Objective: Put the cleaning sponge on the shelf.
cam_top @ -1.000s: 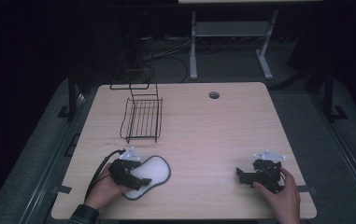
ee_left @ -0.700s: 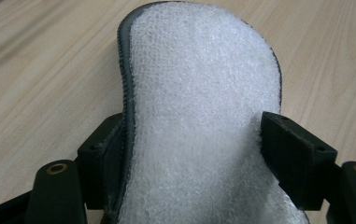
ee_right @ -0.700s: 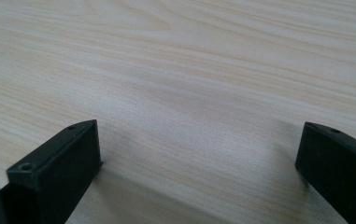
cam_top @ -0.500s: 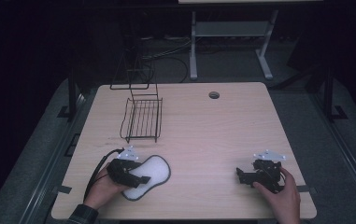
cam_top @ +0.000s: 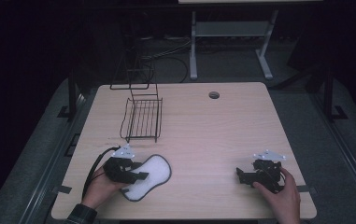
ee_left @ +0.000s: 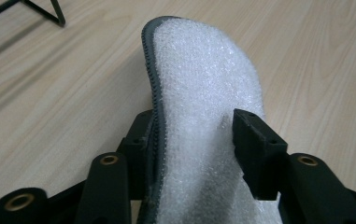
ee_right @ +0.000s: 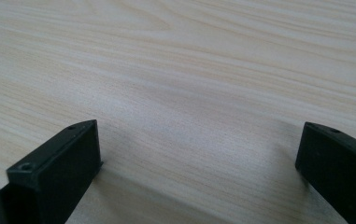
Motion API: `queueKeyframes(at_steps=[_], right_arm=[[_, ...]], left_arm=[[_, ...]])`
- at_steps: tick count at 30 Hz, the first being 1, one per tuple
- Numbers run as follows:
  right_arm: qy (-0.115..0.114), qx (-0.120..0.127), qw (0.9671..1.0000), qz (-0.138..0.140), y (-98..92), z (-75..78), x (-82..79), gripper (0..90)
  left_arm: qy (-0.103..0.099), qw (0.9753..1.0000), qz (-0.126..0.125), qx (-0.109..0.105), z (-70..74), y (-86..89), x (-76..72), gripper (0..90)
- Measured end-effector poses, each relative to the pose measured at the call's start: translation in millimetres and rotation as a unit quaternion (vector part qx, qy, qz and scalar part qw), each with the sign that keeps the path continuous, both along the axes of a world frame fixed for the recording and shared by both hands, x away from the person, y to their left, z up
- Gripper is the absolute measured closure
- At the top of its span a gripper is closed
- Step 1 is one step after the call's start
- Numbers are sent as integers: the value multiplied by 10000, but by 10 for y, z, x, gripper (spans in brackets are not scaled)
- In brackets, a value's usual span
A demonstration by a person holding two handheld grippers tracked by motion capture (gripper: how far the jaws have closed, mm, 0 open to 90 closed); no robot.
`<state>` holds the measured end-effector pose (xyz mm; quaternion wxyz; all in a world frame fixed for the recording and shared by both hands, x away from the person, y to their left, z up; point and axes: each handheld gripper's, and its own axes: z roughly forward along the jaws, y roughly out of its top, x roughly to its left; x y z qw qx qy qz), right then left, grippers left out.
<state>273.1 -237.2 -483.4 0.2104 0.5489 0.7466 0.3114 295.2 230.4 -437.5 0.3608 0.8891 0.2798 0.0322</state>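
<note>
On the pale bench [cam_top: 203, 135], your left gripper [ee_left: 199, 140] grips the white insole [ee_left: 203, 93]; the right gripper [ee_right: 199, 154] rests, jaws open, so lift toward the wire rack [cam_top: 143, 119].

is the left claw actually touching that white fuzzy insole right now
Touching. In the left gripper view the left claw has its jaws pressed against both faces of the white insole, one on the grey-edged side, one on the fuzzy side.
</note>
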Motion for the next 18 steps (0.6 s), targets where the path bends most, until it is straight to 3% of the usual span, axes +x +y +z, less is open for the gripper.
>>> queueKeyframes(at_steps=[12,18], right_arm=[[0,-1,10000,1,0,0,0,0],[-1,0,10000,2,0,0,0,0]], left_arm=[[-85,9992,7,-398,106,67,-8,671],[-53,9975,33,-697,171,88,-24,744]])
